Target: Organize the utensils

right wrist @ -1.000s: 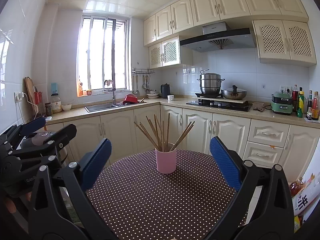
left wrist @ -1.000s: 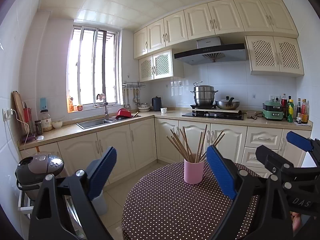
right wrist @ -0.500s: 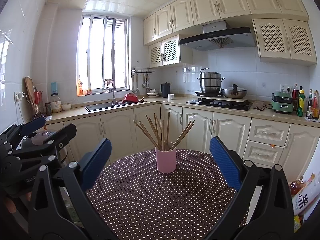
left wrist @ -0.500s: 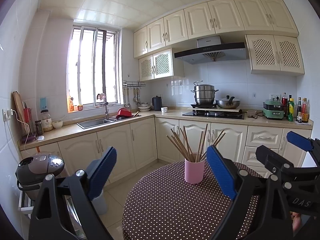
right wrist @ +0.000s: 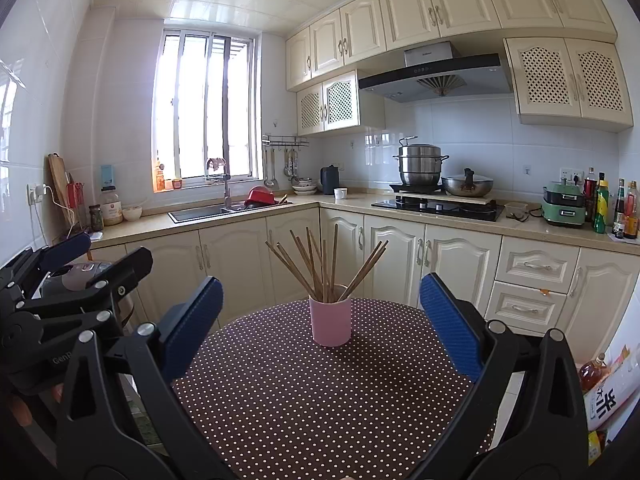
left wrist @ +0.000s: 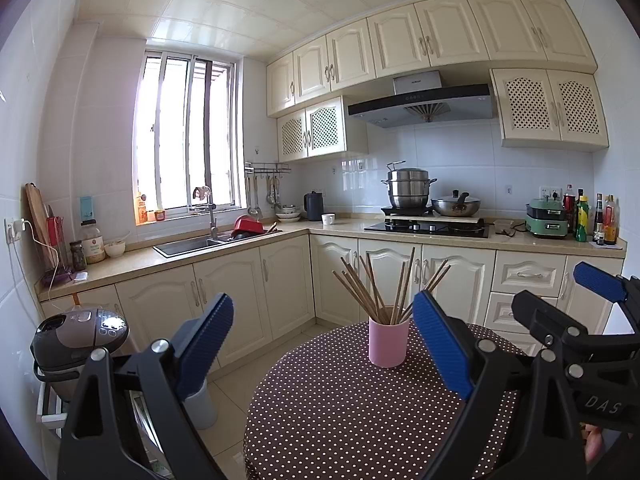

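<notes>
Both sets of jaws gape wide and hold nothing — the right gripper point(right wrist: 320, 320) hangs squarely facing the pink cup point(right wrist: 331, 320), while the left gripper point(left wrist: 324, 340) has it just inside its right-hand pad. Ahead of both, on the polka-dot surface point(right wrist: 320, 400), the chopsticks point(right wrist: 324, 268) fan loosely from the cup. The risk — a careless reach could catch those splayed tips and topple the light cup.

The left gripper point(left wrist: 324, 344) hangs wide open above the near edge of the round, dotted bench point(left wrist: 340, 408), nothing between its blue pads point(left wrist: 440, 344). A pink cup point(left wrist: 388, 342) stands upright on the bench, chopsticks point(left wrist: 384, 284) fanned inside. The right gripper point(left wrist: 592, 320) shows at right.
</notes>
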A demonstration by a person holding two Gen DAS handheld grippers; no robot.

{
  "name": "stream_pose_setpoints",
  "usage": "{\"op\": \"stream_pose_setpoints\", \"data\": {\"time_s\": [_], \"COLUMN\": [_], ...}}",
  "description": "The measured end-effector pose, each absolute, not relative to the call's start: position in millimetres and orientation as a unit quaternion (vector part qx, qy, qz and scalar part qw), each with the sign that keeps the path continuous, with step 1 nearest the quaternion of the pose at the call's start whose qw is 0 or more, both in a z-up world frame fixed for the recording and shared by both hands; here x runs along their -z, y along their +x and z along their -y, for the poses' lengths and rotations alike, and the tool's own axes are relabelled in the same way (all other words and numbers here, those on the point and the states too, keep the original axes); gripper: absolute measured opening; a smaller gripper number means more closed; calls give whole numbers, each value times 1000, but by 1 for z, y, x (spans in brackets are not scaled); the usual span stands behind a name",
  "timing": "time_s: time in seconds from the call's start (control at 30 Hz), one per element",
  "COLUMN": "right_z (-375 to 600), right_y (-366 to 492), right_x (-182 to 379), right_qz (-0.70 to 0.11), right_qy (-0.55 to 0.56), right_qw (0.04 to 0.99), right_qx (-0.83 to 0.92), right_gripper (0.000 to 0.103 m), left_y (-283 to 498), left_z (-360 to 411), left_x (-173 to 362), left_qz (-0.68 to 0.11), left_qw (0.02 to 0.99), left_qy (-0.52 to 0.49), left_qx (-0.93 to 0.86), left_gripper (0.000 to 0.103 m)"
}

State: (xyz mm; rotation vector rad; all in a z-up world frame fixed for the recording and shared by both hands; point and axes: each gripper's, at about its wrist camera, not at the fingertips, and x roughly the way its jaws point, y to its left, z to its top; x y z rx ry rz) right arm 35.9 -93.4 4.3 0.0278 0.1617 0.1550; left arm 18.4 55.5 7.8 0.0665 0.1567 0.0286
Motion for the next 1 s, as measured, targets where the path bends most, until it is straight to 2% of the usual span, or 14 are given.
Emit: {"op": "stream_pose_setpoints", "data": {"time_s": [1.0], "right_z": [87], "right_y": [57], "right_x": [3], "right_qz": [-99], "right_qy": [14], "right_qw": [992], "right_qx": [-79], "right_gripper": [97], "left_y": [41], "left_z": [-49], "left_x": [0], "left_qz": [-100], "left_qw": [994], "left_qy": [37], "left_qx": [-24], "left_gripper": [90]}}
